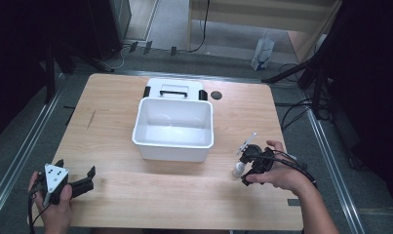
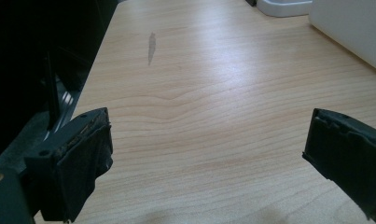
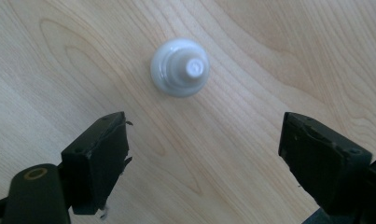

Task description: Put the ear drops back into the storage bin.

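High view looks down over the whole table (image 1: 135,195). Left gripper view skims low across it; right gripper view looks straight down, close.

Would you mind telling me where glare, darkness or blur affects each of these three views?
High view: the light wooden table is evenly lit, the room's sides nearly black. Left gripper view: a pale sheen streaks the wood beyond the left gripper, the left edge dark. Right gripper view: the small white plastic bottle is slightly soft, with a glossy highlight, above the right gripper.
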{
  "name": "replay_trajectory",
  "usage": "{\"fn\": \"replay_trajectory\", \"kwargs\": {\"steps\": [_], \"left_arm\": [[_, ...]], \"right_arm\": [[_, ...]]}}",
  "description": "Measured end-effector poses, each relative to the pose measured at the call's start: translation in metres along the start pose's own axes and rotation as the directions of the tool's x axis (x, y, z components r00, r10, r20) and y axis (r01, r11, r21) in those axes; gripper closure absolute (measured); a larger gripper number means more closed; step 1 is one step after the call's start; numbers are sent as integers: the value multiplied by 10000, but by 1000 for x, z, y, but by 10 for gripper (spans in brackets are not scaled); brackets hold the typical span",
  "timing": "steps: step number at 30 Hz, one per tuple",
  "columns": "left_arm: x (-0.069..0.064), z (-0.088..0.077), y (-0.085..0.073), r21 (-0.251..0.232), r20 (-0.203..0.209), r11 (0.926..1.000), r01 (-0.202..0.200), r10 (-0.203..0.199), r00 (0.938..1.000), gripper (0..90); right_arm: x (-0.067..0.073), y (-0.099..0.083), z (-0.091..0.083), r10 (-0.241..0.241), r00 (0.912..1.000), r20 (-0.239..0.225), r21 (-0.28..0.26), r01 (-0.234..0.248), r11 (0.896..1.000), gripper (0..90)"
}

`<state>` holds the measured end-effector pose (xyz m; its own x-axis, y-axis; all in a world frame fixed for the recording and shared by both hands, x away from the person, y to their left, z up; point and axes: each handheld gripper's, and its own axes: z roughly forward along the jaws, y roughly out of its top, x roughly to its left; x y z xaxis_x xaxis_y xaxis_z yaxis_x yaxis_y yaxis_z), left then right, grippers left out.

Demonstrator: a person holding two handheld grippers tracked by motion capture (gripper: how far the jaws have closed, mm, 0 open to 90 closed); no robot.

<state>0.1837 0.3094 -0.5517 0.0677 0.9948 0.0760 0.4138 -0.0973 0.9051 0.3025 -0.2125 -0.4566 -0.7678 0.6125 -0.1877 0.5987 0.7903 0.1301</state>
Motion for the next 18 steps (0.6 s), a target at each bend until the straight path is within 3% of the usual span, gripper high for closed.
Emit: {"fn": "replay_trajectory", "kwargs": {"steps": [10, 14, 18], "left_arm": [[-1, 0, 0, 59, 9, 10000, -68, 68, 10000, 15], [-1, 1, 0, 77, 10, 9999, -71, 71, 10000, 15], [-1, 1, 1, 80, 11, 9999, -74, 74, 10000, 15]], "right_arm": [[3, 19, -3, 117, 9999, -107, 101, -116, 9999, 323], [7, 27, -2, 40, 9995, -300, 247, -33, 9997, 479], [4, 31, 1, 112, 9993, -343, 508, -94, 9987, 571]]}}
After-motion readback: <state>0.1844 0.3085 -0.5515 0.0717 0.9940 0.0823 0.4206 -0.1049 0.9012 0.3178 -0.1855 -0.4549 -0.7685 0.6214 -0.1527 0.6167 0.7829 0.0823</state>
